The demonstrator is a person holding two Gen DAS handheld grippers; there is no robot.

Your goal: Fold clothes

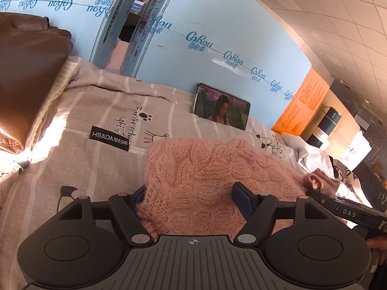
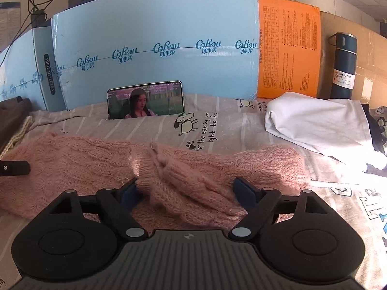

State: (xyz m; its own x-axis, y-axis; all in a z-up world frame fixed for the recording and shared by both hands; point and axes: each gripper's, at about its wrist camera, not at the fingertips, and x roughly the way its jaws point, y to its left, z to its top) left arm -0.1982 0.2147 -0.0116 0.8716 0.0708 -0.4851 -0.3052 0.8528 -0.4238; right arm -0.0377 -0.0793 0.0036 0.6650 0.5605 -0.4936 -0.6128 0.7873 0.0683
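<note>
striped bedsheet (image 2: 150,125) before blue boxes (image 2: 154,24)

left tongs (image 1: 191,198): jaws stand apart, angled down; blue pads (image 1: 241,199) on the inner faces of both fingers.
left tongs contact: knit lies in the gap; the left pad is half hidden by its edge, the right pad rests on top of it; no squeeze visible.
right tongs (image 2: 185,191): jaws stand apart, angled down; blue pads (image 2: 244,193) visible on both fingers.
right tongs contact: a knit bundle lies in the gap; pads sit beside it without pinching.
hand (image 1: 376,244): fingers show at the right edge of the left wrist view, behind the right tongs' body.
</note>
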